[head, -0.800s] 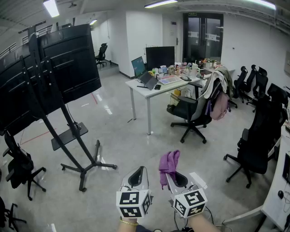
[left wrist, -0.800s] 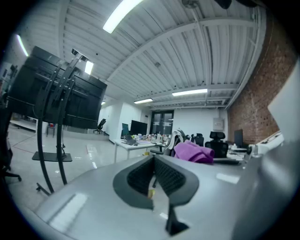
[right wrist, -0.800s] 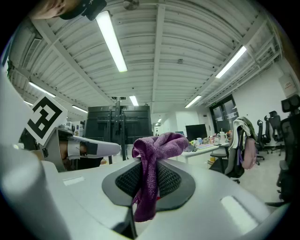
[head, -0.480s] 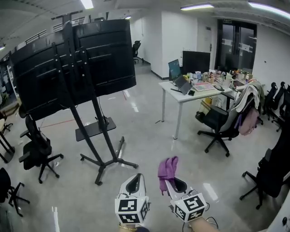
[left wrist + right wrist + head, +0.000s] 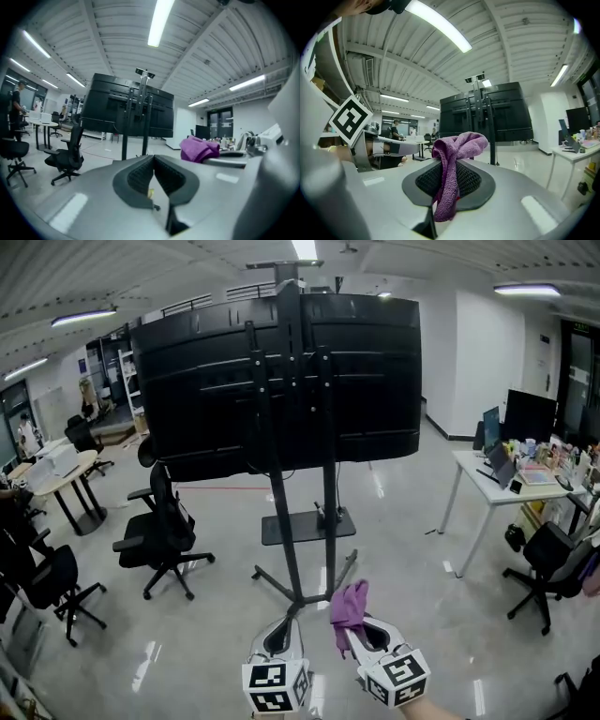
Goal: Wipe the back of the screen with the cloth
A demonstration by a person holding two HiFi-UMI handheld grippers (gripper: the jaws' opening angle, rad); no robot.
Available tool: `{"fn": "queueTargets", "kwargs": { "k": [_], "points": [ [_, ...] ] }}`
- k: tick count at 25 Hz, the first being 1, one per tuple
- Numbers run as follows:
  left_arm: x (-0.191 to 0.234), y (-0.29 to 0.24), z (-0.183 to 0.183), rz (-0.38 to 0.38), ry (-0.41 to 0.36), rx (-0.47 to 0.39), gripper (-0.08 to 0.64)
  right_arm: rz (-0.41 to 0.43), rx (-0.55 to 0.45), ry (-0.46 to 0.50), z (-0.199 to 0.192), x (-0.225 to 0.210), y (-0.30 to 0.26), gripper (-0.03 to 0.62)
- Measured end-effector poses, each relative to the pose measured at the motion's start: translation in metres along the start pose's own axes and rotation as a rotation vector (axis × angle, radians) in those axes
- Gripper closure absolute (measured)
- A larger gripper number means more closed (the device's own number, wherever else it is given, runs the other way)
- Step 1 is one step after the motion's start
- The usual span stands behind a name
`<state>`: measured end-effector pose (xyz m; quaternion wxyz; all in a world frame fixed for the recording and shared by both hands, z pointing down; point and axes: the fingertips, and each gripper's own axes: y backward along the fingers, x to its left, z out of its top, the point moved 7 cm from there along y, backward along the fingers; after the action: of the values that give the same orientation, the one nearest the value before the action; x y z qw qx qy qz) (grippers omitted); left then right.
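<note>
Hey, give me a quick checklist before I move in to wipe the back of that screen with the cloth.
1. Cloth gripped: ok, the right gripper has its jaws shut on it.
2. Left gripper free: ok, jaws together, nothing between.
3. Screen back facing you: ok, the mount rails show.
4. Screen within reach: not ok, it stands well ahead across the floor.
5. Stand legs out of your path: not ok, they splay toward you.
</note>
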<state>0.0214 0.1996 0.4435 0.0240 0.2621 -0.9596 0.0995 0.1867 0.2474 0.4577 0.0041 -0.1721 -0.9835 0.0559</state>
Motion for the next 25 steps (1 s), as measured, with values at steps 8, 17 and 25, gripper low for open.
{"fn": "queueTargets", "kwargs": {
  "k": [8,17,25],
  "points": [
    [0.128,-0.036,0.036,0.161,0.002,-0.024,0.552,0.188,-0.023,0.038,0.034,0.035,-0.155,0.54],
    [0.234,-0.086,0.062,0.293,0.034,-0.031,0.552,0.382,-0.061,0.152,0.07,0.072,-0.304,0.54],
    [0.348,-0.166,0.127,0.337,0.019,-0.049,0.552,0.458,-0.153,0.253,0.147,0.081,-0.459,0.54]
  ]
}}
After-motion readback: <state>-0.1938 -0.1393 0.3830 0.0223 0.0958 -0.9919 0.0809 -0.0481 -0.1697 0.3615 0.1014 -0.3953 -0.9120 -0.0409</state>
